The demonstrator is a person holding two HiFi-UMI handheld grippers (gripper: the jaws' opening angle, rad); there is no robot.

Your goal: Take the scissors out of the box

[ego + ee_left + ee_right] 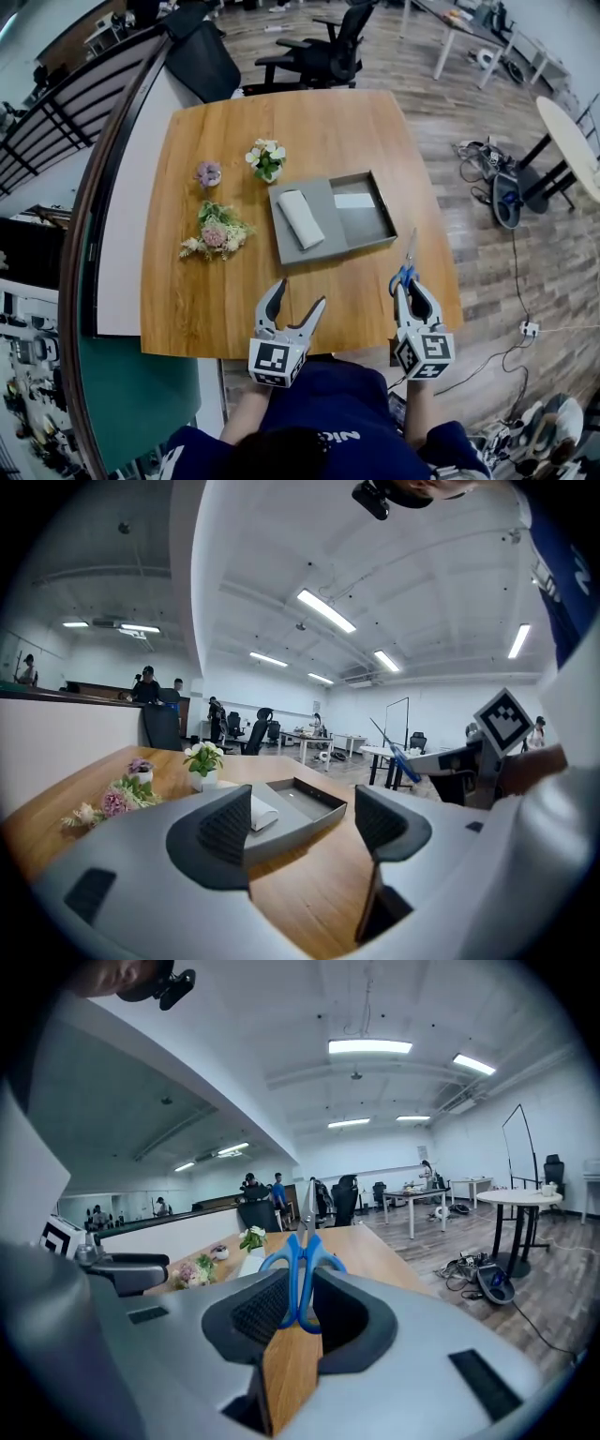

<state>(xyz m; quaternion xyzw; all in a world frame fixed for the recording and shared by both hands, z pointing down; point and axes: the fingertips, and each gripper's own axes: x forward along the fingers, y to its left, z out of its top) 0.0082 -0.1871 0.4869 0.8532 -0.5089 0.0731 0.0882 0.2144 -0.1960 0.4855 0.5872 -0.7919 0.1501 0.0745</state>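
While the left gripper hangs with jaws apart and empty, the right gripper clamps the blue-handled scissors beside the grey box.

A: Was the room bright?
B: Yes, evenly bright. Long ceiling lamps gave white light from above, and the shadows on the table were soft.
A: Were the pictures sharp?
B: Mostly. Every view was strongly curved, with black corners. The left gripper looked a little soft near its lens.
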